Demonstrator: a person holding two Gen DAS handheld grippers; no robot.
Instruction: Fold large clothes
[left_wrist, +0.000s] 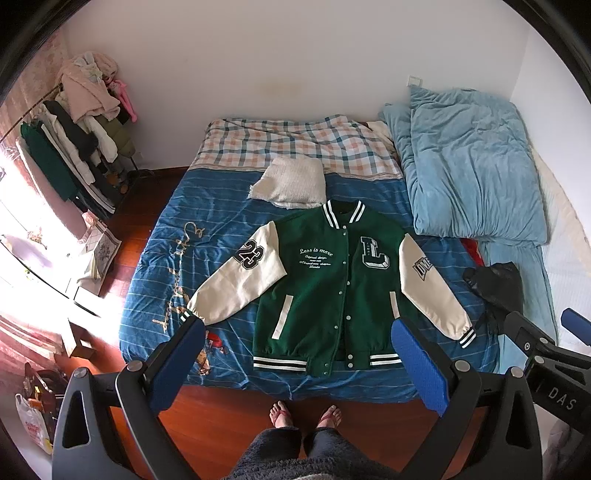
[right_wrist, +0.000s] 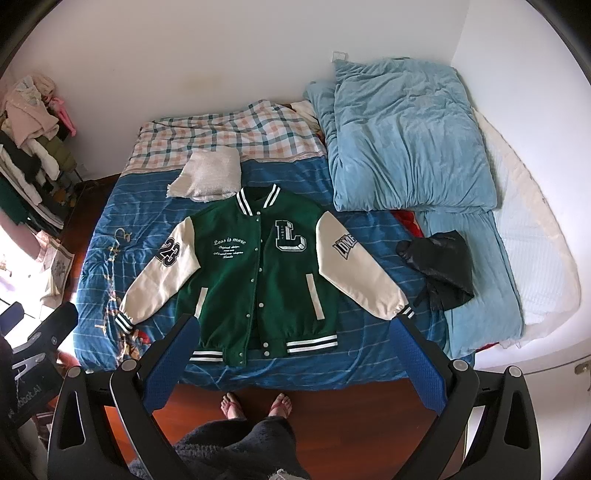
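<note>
A: What is the largest thing in view?

B: A bed (left_wrist: 155, 280) covered in a blue striped sheet fills the middle of both views. A checked blanket (left_wrist: 295, 144) lies across its far end, by the white wall. A bulky light blue duvet (left_wrist: 469, 166) is heaped along the bed's right side.

A: And the garment to be folded?

B: A green varsity jacket (left_wrist: 314, 291) lies flat and face up on the blue sheet, near the foot of the bed. It is snapped closed, collar toward the wall, hem toward the viewer. Both cream sleeves angle outward and down. One sleeve carries a "23" patch and the chest a large "L".

A: What else is on the bed?

B: A folded cream knit (left_wrist: 291, 182) sits just beyond the collar. A crumpled black garment (left_wrist: 495, 284) lies to the right, beside the duvet.

A: And off the bed?

B: A clothes rack (left_wrist: 74, 147) crowded with hanging clothes stands at the left wall. A person's feet in sandals (left_wrist: 306, 415) stand on the wooden floor at the bed's foot.

A: Where are the tools?

B: The left gripper (left_wrist: 299, 362) and the right gripper (right_wrist: 295, 354) both hover above the bed's foot, clear of the jacket. Each has its blue-padded fingers spread wide, holding nothing.
</note>
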